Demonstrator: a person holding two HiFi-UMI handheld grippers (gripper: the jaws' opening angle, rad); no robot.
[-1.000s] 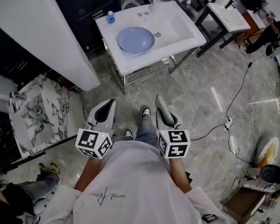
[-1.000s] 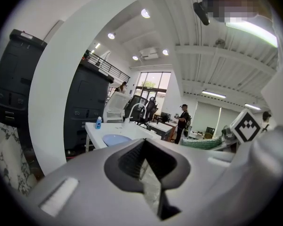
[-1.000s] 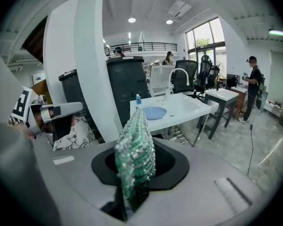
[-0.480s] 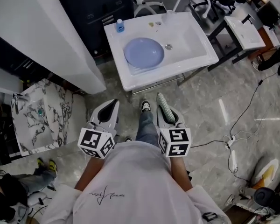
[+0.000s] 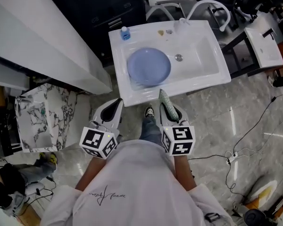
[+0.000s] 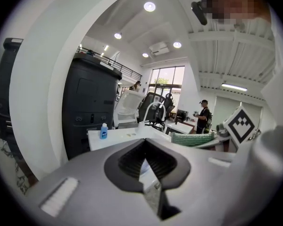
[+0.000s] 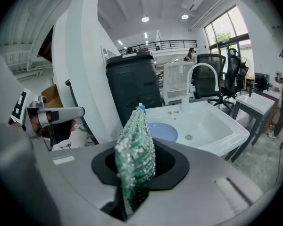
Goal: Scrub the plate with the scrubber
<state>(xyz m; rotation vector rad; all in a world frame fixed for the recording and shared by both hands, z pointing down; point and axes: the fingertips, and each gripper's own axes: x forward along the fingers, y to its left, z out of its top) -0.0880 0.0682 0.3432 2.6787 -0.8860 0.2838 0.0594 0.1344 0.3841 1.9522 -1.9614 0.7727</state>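
Looking steeply down from head height onto the sink, well off. Looking forward along the jaws in left gripper view and right gripper view, low, nearer. Sharing sink and faucet across all three; plate across head and right gripper views only.

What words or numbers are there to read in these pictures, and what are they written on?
No word or number can be read for sure.
White shirt: one line of scribbly writing, like a signature, too small to read.
Blue bottle: the label is too small to read.
Left cube and right cube: black and white square patterns, not letters.
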